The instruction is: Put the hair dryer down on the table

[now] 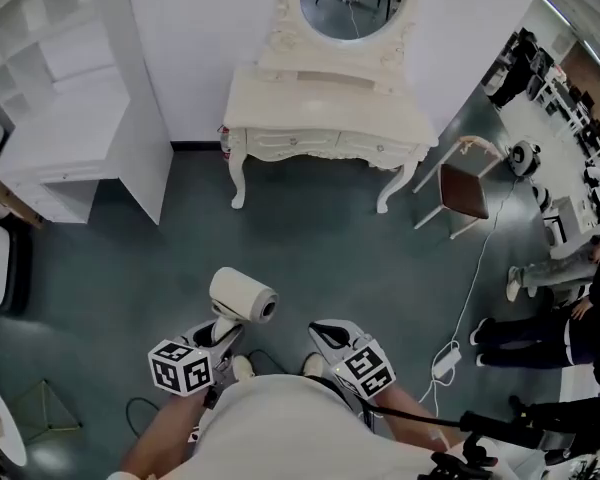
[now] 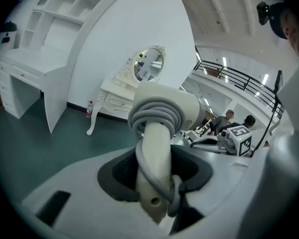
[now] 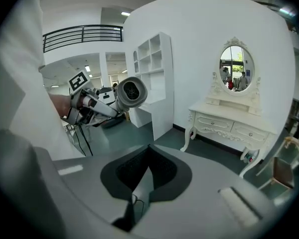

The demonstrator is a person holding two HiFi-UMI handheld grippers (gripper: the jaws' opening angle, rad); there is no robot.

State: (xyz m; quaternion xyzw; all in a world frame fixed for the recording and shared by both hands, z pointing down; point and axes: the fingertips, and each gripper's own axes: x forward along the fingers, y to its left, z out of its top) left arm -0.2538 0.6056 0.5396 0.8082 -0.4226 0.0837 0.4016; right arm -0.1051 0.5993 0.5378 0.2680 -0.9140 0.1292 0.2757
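So the left gripper (image 2: 155,183) has its jaws pinching the dryer (image 1: 242,295) by the handle, with the cord (image 2: 154,114) coiled round it. It's held up in the air over the floor (image 1: 310,248), well apart from the white vanity surface (image 1: 325,108). The right gripper (image 3: 145,180) sits just beside the left one, jaws pressed together on nothing.

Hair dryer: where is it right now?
In the head view the hair dryer is lower centre-left, its handle clamped in the left gripper, over the green floor, well short of the white dressing table.
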